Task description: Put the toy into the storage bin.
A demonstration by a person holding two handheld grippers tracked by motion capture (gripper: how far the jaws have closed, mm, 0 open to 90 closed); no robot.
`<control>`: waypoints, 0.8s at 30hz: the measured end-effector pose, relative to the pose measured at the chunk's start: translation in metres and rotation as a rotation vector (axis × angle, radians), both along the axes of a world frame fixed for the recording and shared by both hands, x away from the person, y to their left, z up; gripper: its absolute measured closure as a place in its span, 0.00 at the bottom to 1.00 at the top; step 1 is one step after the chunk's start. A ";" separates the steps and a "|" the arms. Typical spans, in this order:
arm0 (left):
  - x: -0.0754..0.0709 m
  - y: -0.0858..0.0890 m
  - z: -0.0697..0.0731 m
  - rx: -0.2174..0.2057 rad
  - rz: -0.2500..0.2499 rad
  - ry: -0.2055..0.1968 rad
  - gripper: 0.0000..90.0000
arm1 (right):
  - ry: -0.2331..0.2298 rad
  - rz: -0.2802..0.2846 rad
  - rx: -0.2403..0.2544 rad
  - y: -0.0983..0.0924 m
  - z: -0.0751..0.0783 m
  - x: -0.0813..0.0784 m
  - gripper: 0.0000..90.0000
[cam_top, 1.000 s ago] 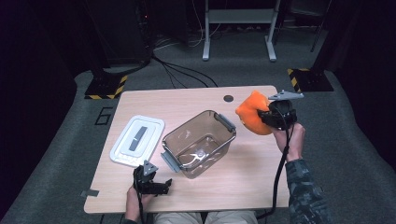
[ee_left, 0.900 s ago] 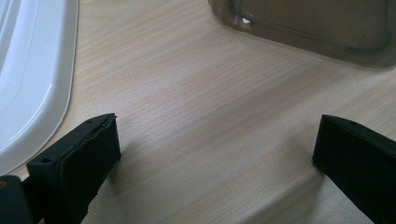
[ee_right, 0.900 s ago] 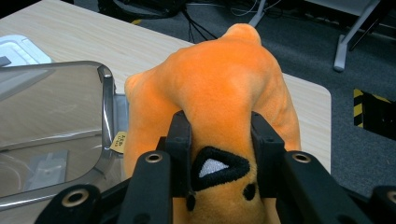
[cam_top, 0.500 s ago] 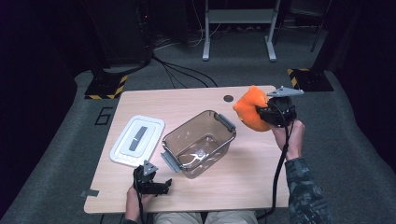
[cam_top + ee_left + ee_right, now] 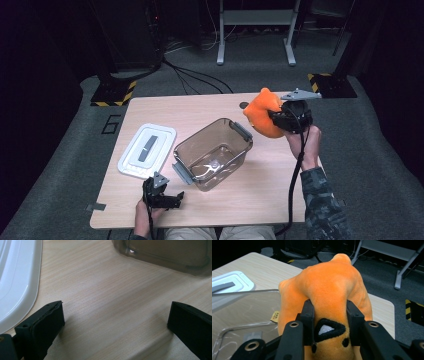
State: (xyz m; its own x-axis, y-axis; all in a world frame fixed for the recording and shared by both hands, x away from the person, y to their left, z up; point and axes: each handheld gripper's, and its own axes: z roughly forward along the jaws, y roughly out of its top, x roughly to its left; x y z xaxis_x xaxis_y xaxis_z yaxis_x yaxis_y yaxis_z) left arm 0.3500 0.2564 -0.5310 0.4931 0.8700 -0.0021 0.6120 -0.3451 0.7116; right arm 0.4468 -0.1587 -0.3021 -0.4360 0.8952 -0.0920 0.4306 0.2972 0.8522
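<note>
The right gripper (image 5: 274,119) clamps the orange plush toy (image 5: 262,117) beside the clear bin's (image 5: 212,152) far corner — picked up, not yet dropped in; the left gripper (image 5: 172,200) rests open near the bin.

The orange toy (image 5: 329,282) is soft plush cloth with a short matt pile, and its black nose patch looks stitched. The bench (image 5: 107,302) is pale wood with a fine grain and a smooth matt finish. The container (image 5: 212,152) is clear brownish glossy plastic, the lid (image 5: 147,150) smooth white plastic.
</note>
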 end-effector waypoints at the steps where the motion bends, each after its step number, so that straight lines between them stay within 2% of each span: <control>1: 0.000 0.000 0.000 0.001 0.000 0.001 0.01 | 0.000 0.000 0.000 0.000 0.000 0.000 0.73; 14: 0.000 0.000 0.000 -0.001 0.004 -0.004 0.01 | -0.003 0.039 0.000 0.017 0.004 0.001 0.72; 24: 0.000 0.000 0.000 0.002 0.001 -0.004 0.01 | 0.008 0.067 0.004 0.035 0.000 0.005 0.72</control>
